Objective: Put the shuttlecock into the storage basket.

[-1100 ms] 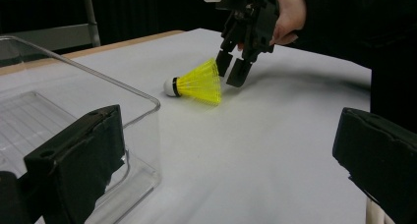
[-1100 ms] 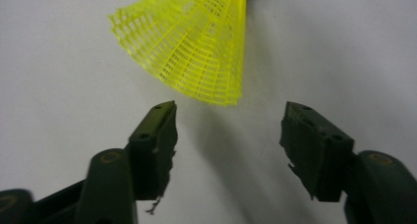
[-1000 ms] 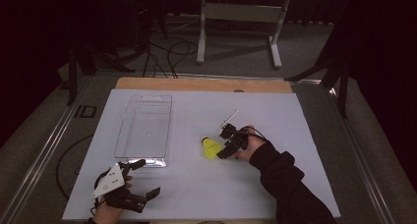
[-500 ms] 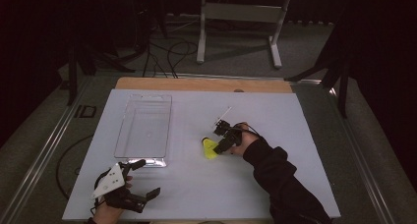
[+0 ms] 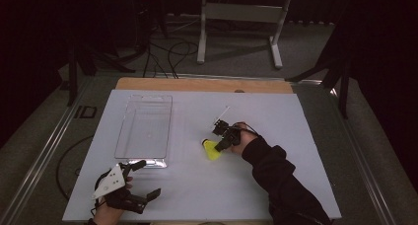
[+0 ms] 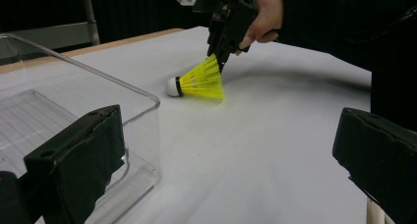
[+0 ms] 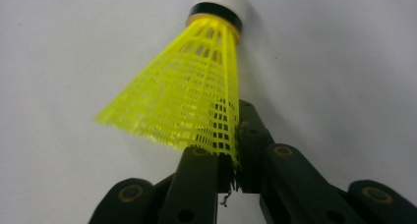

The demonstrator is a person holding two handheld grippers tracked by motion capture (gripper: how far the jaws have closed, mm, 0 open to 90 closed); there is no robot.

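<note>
A yellow shuttlecock [image 5: 212, 149] with a white cork tip lies on its side on the white mat, mid-table. My right gripper [image 5: 220, 146] reaches it from the right. Its jaws have just been closing and now pinch the rim of the mesh skirt [image 7: 187, 101] between the pads [image 7: 228, 153]. The left gripper view shows that same gripper [image 6: 219, 62] angled down onto the shuttlecock [image 6: 196, 81]. My left gripper [image 5: 148, 179] rests near the front left corner, jaws wide apart [image 6: 226, 160], nothing between them.
A clear plastic tray [image 5: 144, 95] sits left of the shuttlecock, its near corner [image 6: 123, 86] just ahead of the left gripper. The mat [image 5: 296, 136] ends at a wooden table edge [image 5: 197, 84]. A metal stand [image 5: 241, 13] and cables lie on the floor beyond.
The right gripper has shifted a little left onto the shuttlecock and its jaws have closed on the skirt. The left hand has stayed put.
</note>
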